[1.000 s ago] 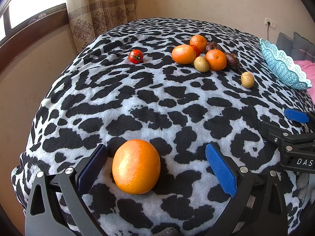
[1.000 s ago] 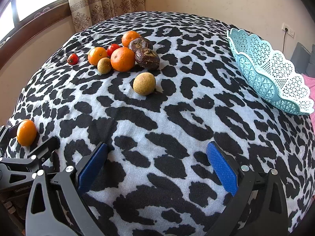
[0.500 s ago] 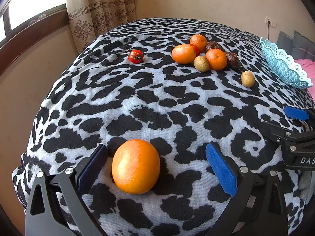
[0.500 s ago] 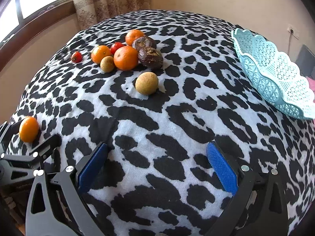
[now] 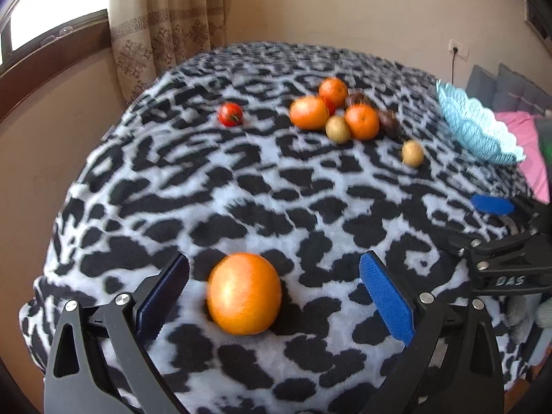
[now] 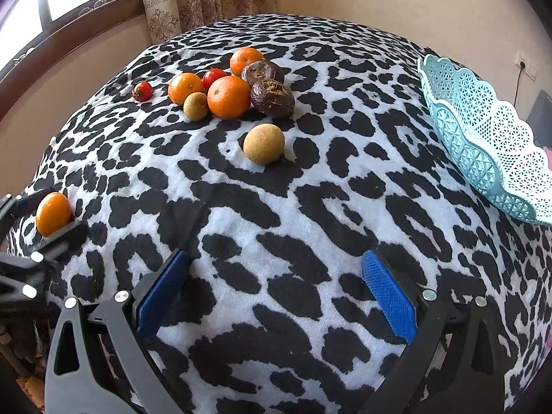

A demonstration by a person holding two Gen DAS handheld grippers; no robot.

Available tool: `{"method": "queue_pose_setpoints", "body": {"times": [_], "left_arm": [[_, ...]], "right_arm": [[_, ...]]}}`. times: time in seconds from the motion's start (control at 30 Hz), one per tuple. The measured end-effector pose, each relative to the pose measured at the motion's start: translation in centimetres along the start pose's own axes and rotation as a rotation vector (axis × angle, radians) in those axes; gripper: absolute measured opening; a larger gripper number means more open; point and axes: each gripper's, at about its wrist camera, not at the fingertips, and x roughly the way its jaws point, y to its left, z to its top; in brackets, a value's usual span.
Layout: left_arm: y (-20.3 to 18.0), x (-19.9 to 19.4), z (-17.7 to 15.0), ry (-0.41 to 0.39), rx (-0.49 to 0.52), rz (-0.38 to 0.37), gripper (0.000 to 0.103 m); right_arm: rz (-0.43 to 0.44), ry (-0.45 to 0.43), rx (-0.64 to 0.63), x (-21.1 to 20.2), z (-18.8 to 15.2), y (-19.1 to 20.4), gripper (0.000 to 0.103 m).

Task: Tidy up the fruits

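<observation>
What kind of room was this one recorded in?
Probably a home bedroom or living room: a patterned curtain beside a window, a leopard-print cloth under loose fruit, and cushions by the wall.

Lone orange [image 5: 244, 294] near front-left table edge. Cluster of oranges [image 6: 229, 96], tomatoes, brown fruits toward far edge. Empty turquoise basket [image 6: 483, 138] tilted at right edge.

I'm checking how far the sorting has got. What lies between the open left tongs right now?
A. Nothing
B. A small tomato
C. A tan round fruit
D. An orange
D: in the left wrist view an orange sits on the spotted cloth between the spread fingers of the left tongs, neither pad touching it; the blue basket holds no fruit yet.
</observation>
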Motion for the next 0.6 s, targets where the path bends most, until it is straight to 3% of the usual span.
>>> {"method": "queue_pose_setpoints", "body": {"times": [0.17, 0.4, 0.43, 0.5, 0.6], "left_arm": [[2.5, -3.9, 0.7, -0.066, -0.042, -0.031, 0.098], [2.3, -5.5, -0.8, -0.087, 0.013, -0.016, 0.097], [2.0, -5.1, -1.0, -0.077, 0.025, -0.015, 0.095], [1.6, -4.3, -1.2, -0.050, 0.036, -0.024, 0.081], [1.3, -3.0, -1.7, -0.002, 0.031, -0.057, 0.077]], "right_arm": [[-0.006, -0.068, 0.048, -1.4, -0.1, -0.8, 0.101], [0.013, -0.122, 0.085, -2.9, 0.0, -0.9, 0.101], [0.005, -0.123, 0.079, -2.9, 0.0, -0.8, 0.101], [-0.010, -0.136, 0.068, -3.2, 0.0, -0.5, 0.101], [0.002, -0.139, 0.071, -3.5, -0.2, -0.4, 0.101]]}}
